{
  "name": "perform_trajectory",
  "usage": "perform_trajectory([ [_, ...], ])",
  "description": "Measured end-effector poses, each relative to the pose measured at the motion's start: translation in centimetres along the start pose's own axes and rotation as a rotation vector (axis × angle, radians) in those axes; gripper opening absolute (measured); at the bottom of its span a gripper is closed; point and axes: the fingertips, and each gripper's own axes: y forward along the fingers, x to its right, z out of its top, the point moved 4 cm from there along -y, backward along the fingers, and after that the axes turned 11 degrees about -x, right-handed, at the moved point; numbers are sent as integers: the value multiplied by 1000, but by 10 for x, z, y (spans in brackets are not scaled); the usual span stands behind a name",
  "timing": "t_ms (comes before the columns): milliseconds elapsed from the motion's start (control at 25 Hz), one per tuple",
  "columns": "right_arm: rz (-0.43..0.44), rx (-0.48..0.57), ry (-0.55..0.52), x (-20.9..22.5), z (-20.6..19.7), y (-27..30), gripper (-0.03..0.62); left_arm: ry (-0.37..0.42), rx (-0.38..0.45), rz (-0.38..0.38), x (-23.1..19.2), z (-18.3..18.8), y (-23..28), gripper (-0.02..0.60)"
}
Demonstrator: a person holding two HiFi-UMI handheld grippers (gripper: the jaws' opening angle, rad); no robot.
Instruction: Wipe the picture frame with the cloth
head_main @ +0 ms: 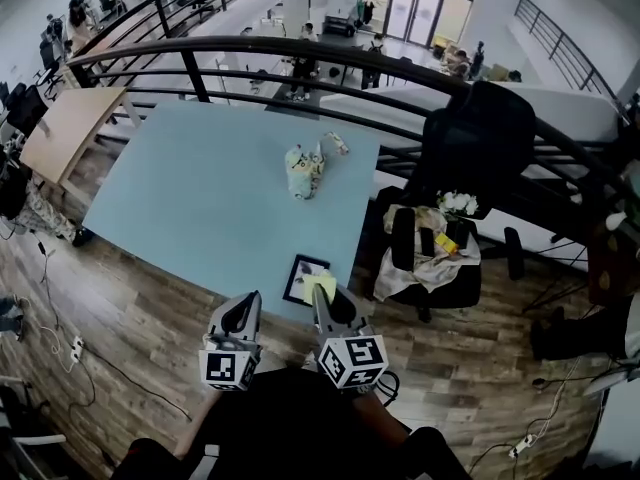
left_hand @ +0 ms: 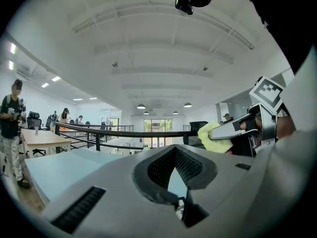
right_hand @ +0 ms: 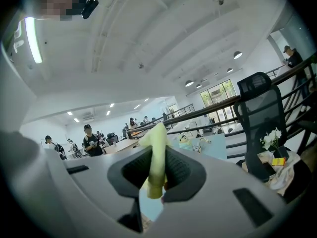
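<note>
Pale blue table (head_main: 180, 198): picture frame (head_main: 298, 276) near front edge; crumpled bundle (head_main: 304, 172), possibly toy, mid-table.

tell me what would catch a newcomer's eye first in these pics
The yellow cloth pinched in the right gripper stands out most, held close to the dark picture frame at the near edge of the light blue table. A pale bundle that looks like a soft toy sits near the table's middle. The left gripper hangs shut and empty beside the right one.
</note>
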Motion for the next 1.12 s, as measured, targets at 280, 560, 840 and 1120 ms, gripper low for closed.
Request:
perform_trajectory([
  [280, -47, 12, 23, 11, 11, 2, 58, -8, 1, -30, -5, 8, 22, -3],
  [560, -149, 39, 38, 23, 21, 9, 58, -18, -25, -127, -9, 16, 57, -3],
  [840, -238, 55, 66, 29, 30, 26, 58, -3, -26, -246, -17, 27, 99, -3],
  [1120, -327, 59, 99, 23, 39, 46, 58, 13, -53, -342, -39, 22, 131, -3],
])
